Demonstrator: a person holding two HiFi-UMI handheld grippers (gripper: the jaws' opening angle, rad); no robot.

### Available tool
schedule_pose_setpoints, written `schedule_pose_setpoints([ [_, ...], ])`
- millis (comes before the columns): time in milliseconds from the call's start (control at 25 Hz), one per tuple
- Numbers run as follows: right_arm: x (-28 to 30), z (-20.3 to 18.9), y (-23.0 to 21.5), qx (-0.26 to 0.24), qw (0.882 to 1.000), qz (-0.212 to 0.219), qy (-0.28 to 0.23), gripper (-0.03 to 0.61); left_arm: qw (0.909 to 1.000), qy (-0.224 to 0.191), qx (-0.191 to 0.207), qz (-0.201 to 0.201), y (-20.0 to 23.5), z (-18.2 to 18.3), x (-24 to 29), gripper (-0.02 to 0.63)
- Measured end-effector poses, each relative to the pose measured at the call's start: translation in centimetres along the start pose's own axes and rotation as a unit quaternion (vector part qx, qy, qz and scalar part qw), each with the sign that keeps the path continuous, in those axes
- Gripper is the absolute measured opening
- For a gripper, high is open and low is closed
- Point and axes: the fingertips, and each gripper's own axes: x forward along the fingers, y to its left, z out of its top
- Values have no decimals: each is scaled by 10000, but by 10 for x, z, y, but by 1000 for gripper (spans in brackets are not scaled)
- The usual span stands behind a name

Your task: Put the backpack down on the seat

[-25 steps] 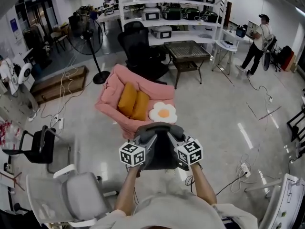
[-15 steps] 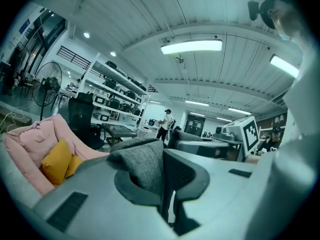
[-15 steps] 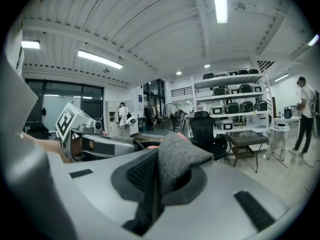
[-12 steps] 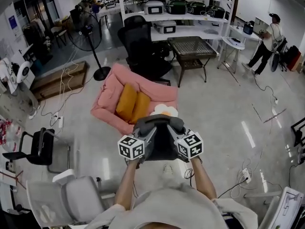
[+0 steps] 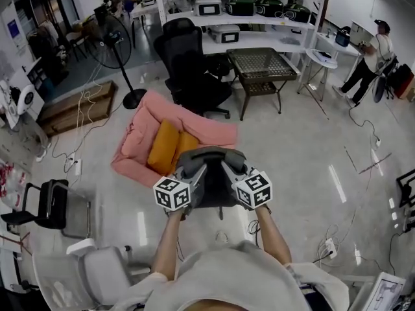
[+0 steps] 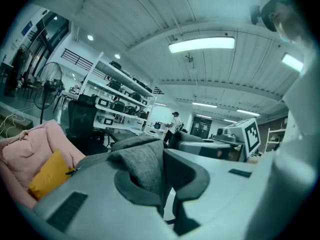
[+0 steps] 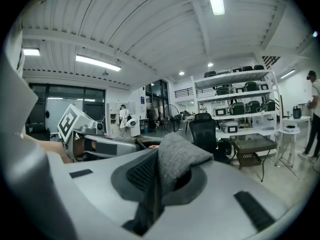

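Observation:
I hold a dark grey backpack (image 5: 209, 181) in the air by its top, one gripper on each side. My left gripper (image 5: 194, 172) is shut on a fold of the backpack's grey fabric (image 6: 142, 166). My right gripper (image 5: 227, 170) is shut on another fold of that fabric (image 7: 176, 159). The seat is a low pink sofa (image 5: 146, 125) with two orange cushions (image 5: 162, 146). It lies just beyond and to the left of the backpack, which hides its front right part.
Behind the sofa stand a black office chair (image 5: 189, 70), a floor fan (image 5: 114, 39) and a mesh-top table (image 5: 262, 62) before white shelves. A grey chair (image 5: 97, 278) and a black stool (image 5: 47, 203) are at my near left. Cables cross the floor. A person (image 5: 377, 49) stands far right.
I have moved closer to the sofa with the backpack. The backpack now covers the sofa's front right corner and the egg-shaped cushion there. Both grips are unchanged.

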Motion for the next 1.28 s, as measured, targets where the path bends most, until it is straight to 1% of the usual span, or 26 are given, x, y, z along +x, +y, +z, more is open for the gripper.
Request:
schedule_pose_setpoints([
  [200,21,7,-36,-26,10000,67,22,28,10000,10,-60,49,19,11,34,32],
  [600,63,3,-85,77,9998,95,141,28,9998,148,-107,89,61,17,81,32],
  [1000,121,5,-129,163,9996,-29,242,28,9996,229,-180,-44,120,29,125,32],
  [1280,179,15,-159,226,9990,-197,336,28,9991,244,-260,-226,177,48,153,32],
])
